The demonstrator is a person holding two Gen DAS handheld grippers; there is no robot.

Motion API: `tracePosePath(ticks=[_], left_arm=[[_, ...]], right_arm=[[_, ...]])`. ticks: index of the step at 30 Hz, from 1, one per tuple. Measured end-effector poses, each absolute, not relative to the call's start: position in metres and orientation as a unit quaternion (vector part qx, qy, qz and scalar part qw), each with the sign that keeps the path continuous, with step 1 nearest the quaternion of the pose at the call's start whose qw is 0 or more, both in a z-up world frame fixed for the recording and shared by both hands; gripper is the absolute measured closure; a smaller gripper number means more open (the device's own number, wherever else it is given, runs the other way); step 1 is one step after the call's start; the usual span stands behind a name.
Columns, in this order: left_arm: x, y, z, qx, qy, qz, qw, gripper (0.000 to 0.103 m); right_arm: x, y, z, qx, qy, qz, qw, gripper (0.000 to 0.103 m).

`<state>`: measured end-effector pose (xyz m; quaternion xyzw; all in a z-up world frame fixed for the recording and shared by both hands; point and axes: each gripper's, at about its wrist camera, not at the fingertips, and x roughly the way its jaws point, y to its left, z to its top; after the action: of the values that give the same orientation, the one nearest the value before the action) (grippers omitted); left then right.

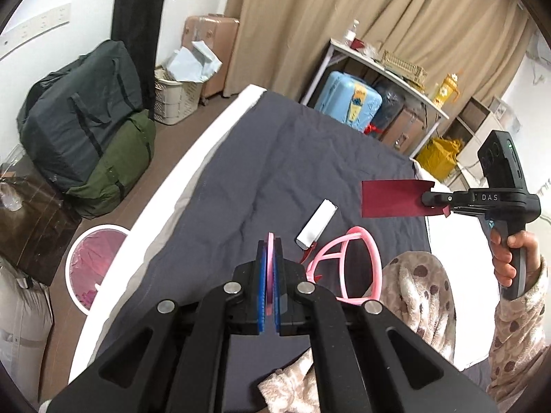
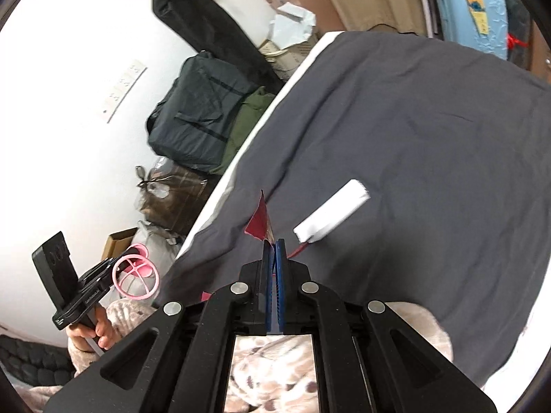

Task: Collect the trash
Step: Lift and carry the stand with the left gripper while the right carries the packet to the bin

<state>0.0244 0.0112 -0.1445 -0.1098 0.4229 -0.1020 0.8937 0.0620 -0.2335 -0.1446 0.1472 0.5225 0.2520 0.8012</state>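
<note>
My left gripper point(image 1: 270, 241) is shut on a pink plastic ring frame point(image 1: 344, 265), held above the grey bed cover point(image 1: 275, 158); it also shows in the right wrist view point(image 2: 136, 277). My right gripper point(image 2: 274, 242) is shut on a dark red paper sheet point(image 2: 258, 222), seen flat in the left wrist view point(image 1: 392, 198) held in the air over the bed. A white folded paper box point(image 1: 316, 223) with a red strip lies on the cover between them, also in the right wrist view point(image 2: 330, 211).
A round white bin point(image 1: 93, 268) with a pink liner stands on the floor left of the bed. Dark and green duffel bags point(image 1: 86, 144), a laundry basket point(image 1: 175, 96), suitcases and a white shelf point(image 1: 378, 65) line the room. My patterned sleeve point(image 1: 516, 327) is at right.
</note>
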Motion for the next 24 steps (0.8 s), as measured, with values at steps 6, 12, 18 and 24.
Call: tracePosePath(ticks=[6, 12, 18, 24], left_arm=[[-0.002, 0.044, -0.133, -0.125, 0.405, -0.071, 0.903, 0.1], [-0.033, 0.093, -0.125, -0.137, 0.389, -0.024, 0.91, 0.1], [-0.072, 0.155, -0.125, -0.172, 0.372, 0.039, 0.911, 0.1], [-0.112, 0.211, -0.13, -0.203, 0.352, 0.092, 0.909, 0.1]], right_arm=[[0.064, -0.197, -0.139, 0.134, 0.527, 0.288, 0.788, 0.101], [0.065, -0.134, -0.139, 0.104, 0.536, 0.323, 0.773, 0.101], [0.069, -0.064, -0.139, 0.071, 0.542, 0.357, 0.757, 0.101], [0.072, 0.014, -0.145, 0.031, 0.554, 0.382, 0.74, 0.102]])
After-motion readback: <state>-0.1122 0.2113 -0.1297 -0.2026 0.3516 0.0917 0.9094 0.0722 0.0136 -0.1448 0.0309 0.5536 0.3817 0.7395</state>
